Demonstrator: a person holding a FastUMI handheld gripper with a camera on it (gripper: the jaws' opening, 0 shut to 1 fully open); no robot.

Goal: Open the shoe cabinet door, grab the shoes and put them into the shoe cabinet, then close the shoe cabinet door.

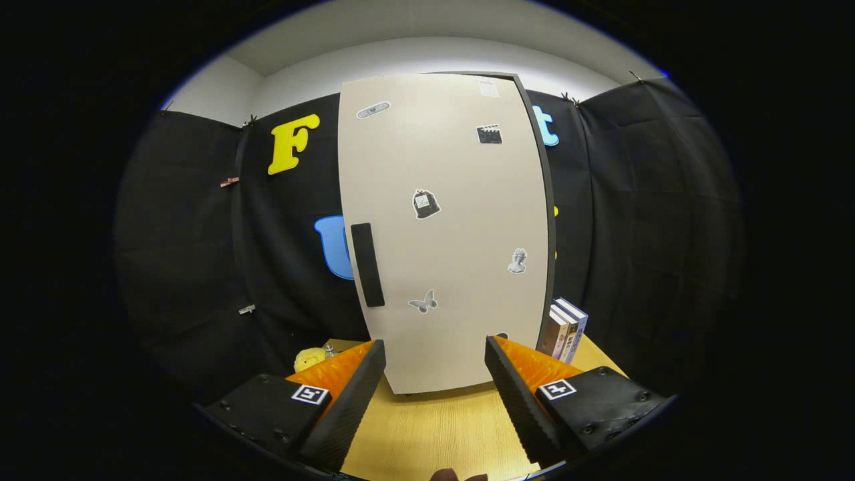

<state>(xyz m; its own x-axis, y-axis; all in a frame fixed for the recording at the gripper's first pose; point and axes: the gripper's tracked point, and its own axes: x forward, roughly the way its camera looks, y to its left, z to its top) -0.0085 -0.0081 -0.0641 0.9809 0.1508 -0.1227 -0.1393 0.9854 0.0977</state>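
Shoe cabinet point(447, 234) stands closed just beyond the spread, empty hand-held gripper point(435, 357).

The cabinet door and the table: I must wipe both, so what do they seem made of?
Cabinet door: smooth matte beige panel, probably laminate, stickers lying flat. Table: light wood-grain top, wood or veneer. The gripper is open before the door.

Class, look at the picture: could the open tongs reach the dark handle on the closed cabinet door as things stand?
Probably yes: the tongs are open, and nothing stands between them and the handle on the cabinet door, just ahead.
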